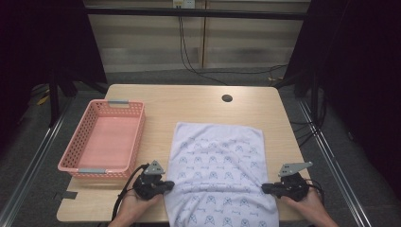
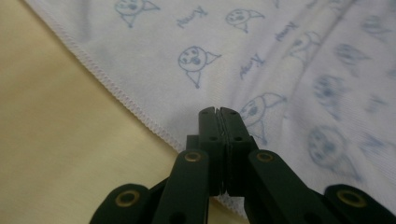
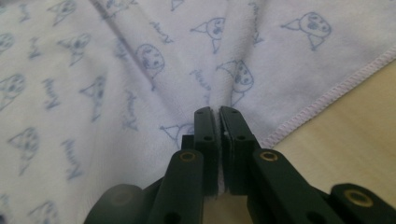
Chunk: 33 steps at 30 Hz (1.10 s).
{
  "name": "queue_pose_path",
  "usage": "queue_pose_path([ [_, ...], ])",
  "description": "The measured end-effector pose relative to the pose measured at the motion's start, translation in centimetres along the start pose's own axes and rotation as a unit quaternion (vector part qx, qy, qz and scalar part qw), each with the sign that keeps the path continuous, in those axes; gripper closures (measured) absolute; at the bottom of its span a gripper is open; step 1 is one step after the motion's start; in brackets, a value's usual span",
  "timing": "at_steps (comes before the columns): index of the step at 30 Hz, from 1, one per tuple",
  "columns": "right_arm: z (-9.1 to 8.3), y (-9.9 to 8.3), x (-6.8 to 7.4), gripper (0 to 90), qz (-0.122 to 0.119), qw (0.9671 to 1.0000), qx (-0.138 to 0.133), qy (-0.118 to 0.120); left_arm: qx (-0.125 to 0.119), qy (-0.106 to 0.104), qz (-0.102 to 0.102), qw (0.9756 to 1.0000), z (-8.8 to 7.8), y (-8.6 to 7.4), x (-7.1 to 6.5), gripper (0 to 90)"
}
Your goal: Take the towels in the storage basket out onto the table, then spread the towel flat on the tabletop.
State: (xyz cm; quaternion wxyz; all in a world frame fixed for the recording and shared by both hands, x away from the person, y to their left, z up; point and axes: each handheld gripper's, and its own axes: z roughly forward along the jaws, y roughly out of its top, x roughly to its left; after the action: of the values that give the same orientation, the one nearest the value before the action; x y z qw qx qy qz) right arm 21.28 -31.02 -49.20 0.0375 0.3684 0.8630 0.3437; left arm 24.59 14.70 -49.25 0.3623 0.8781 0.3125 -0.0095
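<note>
A white towel (image 1: 217,165) printed with small blue faces lies spread on the wooden table, its near end hanging over the front edge. My left gripper (image 1: 168,186) pinches the towel's left hem near the front, and the cloth puckers toward it. In the left gripper view the jaws (image 2: 219,112) are pressed together on the towel (image 2: 261,51) at its stitched edge. My right gripper (image 1: 265,187) pinches the opposite hem. In the right gripper view its jaws (image 3: 215,112) hold a fold of towel (image 3: 140,70) between the pads.
A pink plastic basket (image 1: 75,150) stands at the table's left side, nothing inside it. A round cable hole (image 1: 227,98) sits near the table's far edge. Bare wood (image 1: 189,104) lies behind the towel. Cables run across the floor beyond.
</note>
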Motion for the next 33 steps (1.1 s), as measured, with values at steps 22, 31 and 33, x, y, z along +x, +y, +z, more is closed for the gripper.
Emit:
queue_pose_path([
  [22, 2.5, 4.6, -3.7, 58.7, 0.015, 0.9955, -0.07, -0.063, -0.052, 0.038, -0.01, 0.9979, 2.7, 4.3, 4.9, 73.2],
  [31, 3.4, 4.0, -3.1, 78.1, -0.013, 0.9947, -0.04, -0.094, -0.035, 0.058, 0.02, 0.9975, 2.8, 3.8, 3.6, 87.8],
  [33, 3.0, 3.6, -2.7, 83.1, -0.017, 0.9948, -0.035, -0.094, -0.028, 0.06, 0.043, 0.9969, 2.7, 3.6, 2.8, 88.3],
])
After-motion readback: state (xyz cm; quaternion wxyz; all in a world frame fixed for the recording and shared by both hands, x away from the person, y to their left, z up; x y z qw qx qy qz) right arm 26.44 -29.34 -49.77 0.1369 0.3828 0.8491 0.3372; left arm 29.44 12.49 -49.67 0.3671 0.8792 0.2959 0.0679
